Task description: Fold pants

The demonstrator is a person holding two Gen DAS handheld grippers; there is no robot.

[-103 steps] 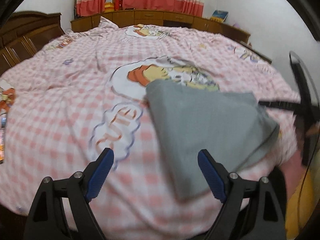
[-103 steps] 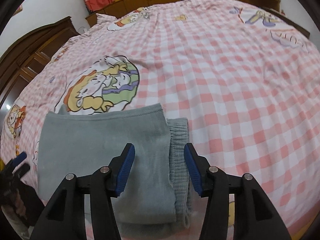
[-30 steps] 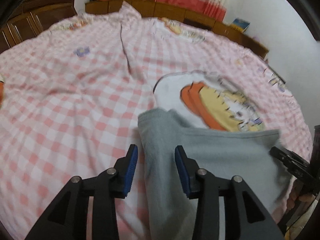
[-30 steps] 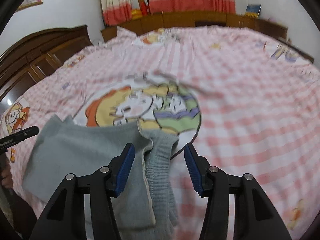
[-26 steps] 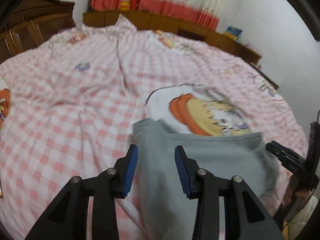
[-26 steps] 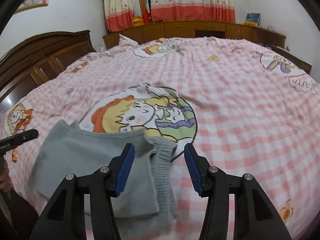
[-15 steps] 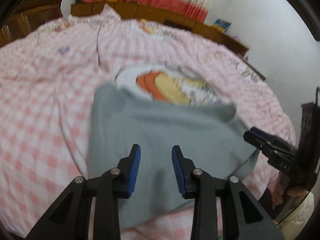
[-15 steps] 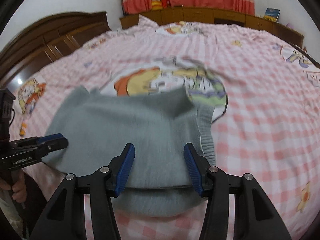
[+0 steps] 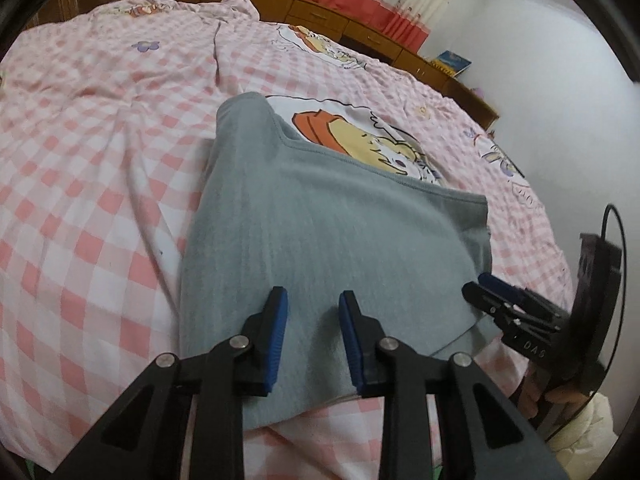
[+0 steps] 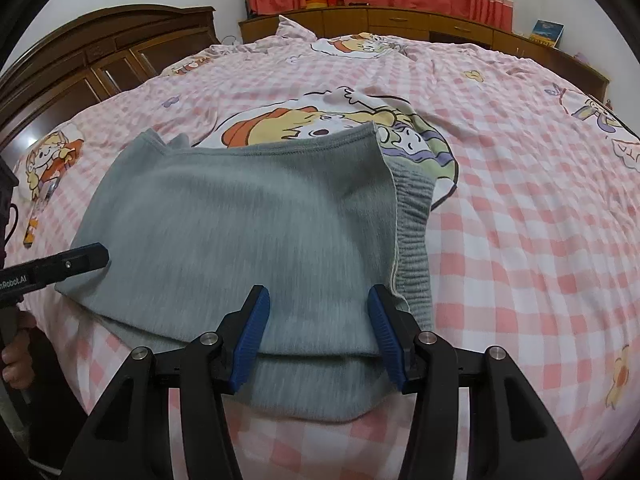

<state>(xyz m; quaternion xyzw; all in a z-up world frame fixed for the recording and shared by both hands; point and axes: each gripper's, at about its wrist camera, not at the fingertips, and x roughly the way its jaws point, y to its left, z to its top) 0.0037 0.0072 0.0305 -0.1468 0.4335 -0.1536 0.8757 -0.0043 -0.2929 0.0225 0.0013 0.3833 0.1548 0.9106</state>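
Compared with a few seconds ago, when the left fingers were spread wide beside the folded cloth, the left gripper point(image 9: 312, 314) now hangs over the middle of the grey pants point(image 9: 320, 240) with its fingers point(image 9: 276, 320) drawn much narrower; they have just been closing, with a strip of the top layer in the gap but no clear pinch on it. The pants lie folded in layers near the bed's point(image 9: 80, 160) near edge, partly over the cartoon print point(image 10: 320, 128) on the pink checked cover, the ribbed waistband point(image 10: 414, 240) showing along their right side. The right gripper point(image 10: 320, 320) is over the near folded edge, its fingers point(image 10: 252, 328) about half spread, as before, straddling the cloth without pressing it. The left gripper shows from the right wrist view at the pants' left edge.
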